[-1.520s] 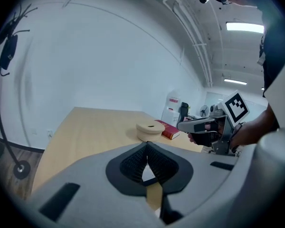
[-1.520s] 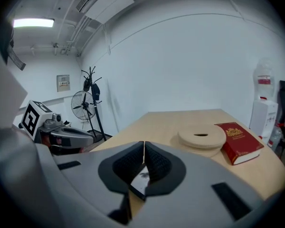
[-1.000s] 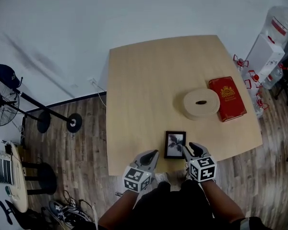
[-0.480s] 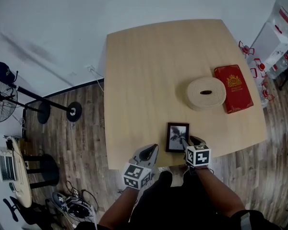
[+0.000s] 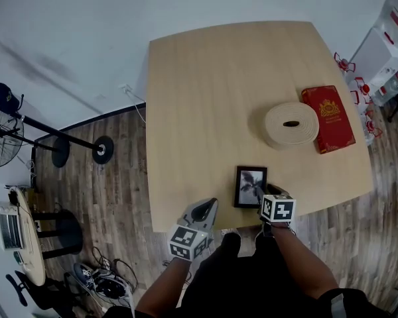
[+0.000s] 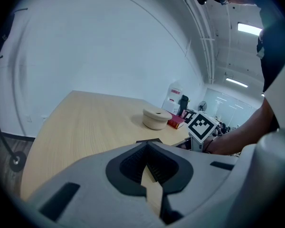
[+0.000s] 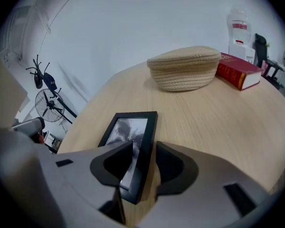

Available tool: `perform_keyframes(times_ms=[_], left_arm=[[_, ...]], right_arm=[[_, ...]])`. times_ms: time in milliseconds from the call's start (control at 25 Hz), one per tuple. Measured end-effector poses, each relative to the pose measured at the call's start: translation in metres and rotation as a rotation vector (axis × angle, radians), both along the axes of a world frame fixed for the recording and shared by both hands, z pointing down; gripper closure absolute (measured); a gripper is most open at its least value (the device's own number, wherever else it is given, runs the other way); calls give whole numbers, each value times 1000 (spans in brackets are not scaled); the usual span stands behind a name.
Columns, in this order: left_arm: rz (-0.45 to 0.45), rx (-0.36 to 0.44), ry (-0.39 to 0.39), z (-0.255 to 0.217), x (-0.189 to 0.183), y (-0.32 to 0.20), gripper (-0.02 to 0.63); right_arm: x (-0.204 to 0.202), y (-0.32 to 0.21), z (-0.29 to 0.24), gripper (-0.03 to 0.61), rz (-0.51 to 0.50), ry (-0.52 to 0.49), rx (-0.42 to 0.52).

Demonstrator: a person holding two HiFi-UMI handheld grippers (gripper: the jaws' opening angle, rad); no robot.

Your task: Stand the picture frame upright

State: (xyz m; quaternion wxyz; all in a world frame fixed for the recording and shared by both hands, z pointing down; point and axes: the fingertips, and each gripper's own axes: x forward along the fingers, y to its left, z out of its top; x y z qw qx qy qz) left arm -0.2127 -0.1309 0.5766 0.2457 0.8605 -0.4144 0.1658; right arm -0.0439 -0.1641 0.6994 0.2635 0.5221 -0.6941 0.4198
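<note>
The black picture frame (image 5: pixel 251 186) lies flat, face up, near the front edge of the wooden table (image 5: pixel 199 111). My right gripper (image 5: pixel 260 197) is at the frame's near right corner. In the right gripper view the frame (image 7: pixel 128 127) runs between the jaws of the right gripper (image 7: pixel 145 151): its right rail sits in the gap, and the jaws stand wide without clamping it. My left gripper (image 5: pixel 209 209) hovers at the table's front edge, left of the frame, and holds nothing. In the left gripper view its jaws (image 6: pixel 147 147) look closed, with the frame (image 6: pixel 148 140) just ahead.
A round woven basket (image 5: pixel 290 124) and a red book (image 5: pixel 332 118) lie on the table's right side, also visible beyond the frame (image 7: pixel 185 72). A water dispenser (image 5: pixel 385 45) stands at the far right. A fan stand (image 5: pixel 53 148) is on the floor to the left.
My right gripper has moved forward over the frame's near right corner and its jaws have widened around the rail. The frame still lies flat. The left gripper has barely moved.
</note>
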Motion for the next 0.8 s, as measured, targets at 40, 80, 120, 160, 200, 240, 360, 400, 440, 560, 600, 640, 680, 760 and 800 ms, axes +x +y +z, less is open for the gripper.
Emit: perform_keyframes(times_ms=[40, 80, 120, 160, 200, 240, 360, 400, 440, 560, 600, 640, 680, 760, 800], left_arm=[[0, 1, 2, 0, 0, 0, 614], [0, 2, 4, 0, -1, 0, 614], [1, 2, 6, 0, -1, 0, 614], [2, 2, 9, 0, -1, 1, 614], [3, 2, 10, 0, -1, 2, 614], [5, 2, 12, 0, -1, 2, 614], [17, -2, 14, 3, 0, 4, 614], [22, -3, 14, 3, -1, 5, 614], [26, -3, 13, 4, -1, 5, 614], [23, 7, 17, 2, -1, 1, 614], [21, 10, 19, 1, 0, 0, 614], [19, 13, 21, 0, 0, 0, 614], [18, 15, 23, -1, 0, -1, 614], [16, 15, 23, -1, 0, 0, 614], [14, 13, 23, -1, -1, 0, 614]], right_arm=[[0, 0, 1, 439, 1, 5, -3], [0, 0, 2, 439, 2, 9, -5], [0, 0, 2, 439, 3, 10, -5], [-1, 0, 2, 439, 3, 10, -4], [-1, 0, 3, 439, 3, 7, -3], [-2, 0, 3, 444, 4, 4, -3], [-2, 0, 3, 461, 22, -2, -14], [-2, 0, 3, 466, 29, -2, -20], [-2, 0, 3, 473, 33, -1, -24], [1, 0, 2, 501, 36, -8, -20], [2, 0, 2, 506, 36, -9, -16], [3, -1, 2, 509, 36, -8, -10], [4, -1, 1, 511, 34, -5, -3], [3, -4, -2, 511, 19, 7, 18], [2, -5, -4, 512, 4, 17, 32]])
